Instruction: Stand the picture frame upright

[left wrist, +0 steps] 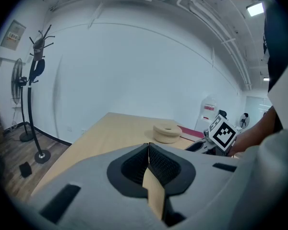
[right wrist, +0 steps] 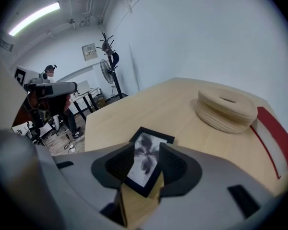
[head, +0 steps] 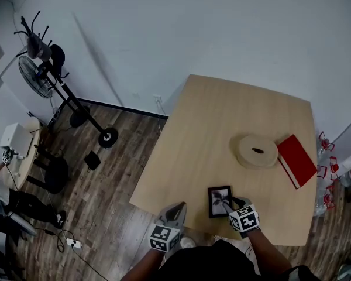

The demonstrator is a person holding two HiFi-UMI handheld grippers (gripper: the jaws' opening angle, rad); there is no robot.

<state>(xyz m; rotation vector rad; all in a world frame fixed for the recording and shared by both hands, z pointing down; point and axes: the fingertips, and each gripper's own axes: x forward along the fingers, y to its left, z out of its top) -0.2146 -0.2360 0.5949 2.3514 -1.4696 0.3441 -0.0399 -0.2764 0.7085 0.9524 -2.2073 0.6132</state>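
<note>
A small black picture frame with a dark flower print lies flat on the wooden table, close to its near edge. My right gripper points down at it with its jaws open. In the right gripper view the frame lies between and below the two pads, near corner toward me, and neither pad presses on it. My left gripper hovers at the table's near edge, left of the frame. Its pads meet with nothing between them in the left gripper view.
A round pale wooden disc with a slot sits behind the frame, and a red book lies right of it. A fan and coat stand are on the floor far left. The table's near edge runs just under both grippers.
</note>
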